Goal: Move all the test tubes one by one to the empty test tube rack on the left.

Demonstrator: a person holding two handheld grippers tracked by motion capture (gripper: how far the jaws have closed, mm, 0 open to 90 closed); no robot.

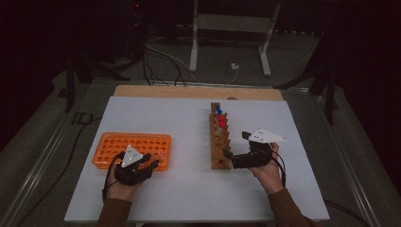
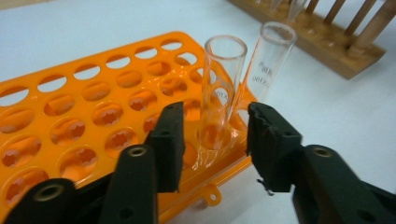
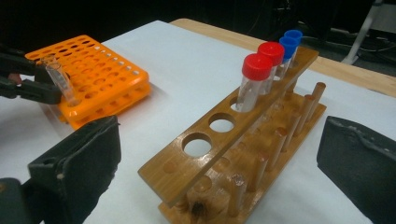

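A white table held an orange tube rack on its left half and a wooden tube rack near the middle, the two well apart. The left gripper sat at the near right corner of the orange rack with its jaws partly open, one on either side of a clear uncapped tube standing in a corner hole. Neither jaw pressed the glass. A second clear tube leaned just behind the first, at the rack's edge.

The right gripper hung at the near end of the wooden rack, jaws spread wide and empty. In the right gripper view, that rack carried two red-capped tubes and, behind them, two blue-capped tubes toward its far end; the three holes nearest the gripper stood empty.
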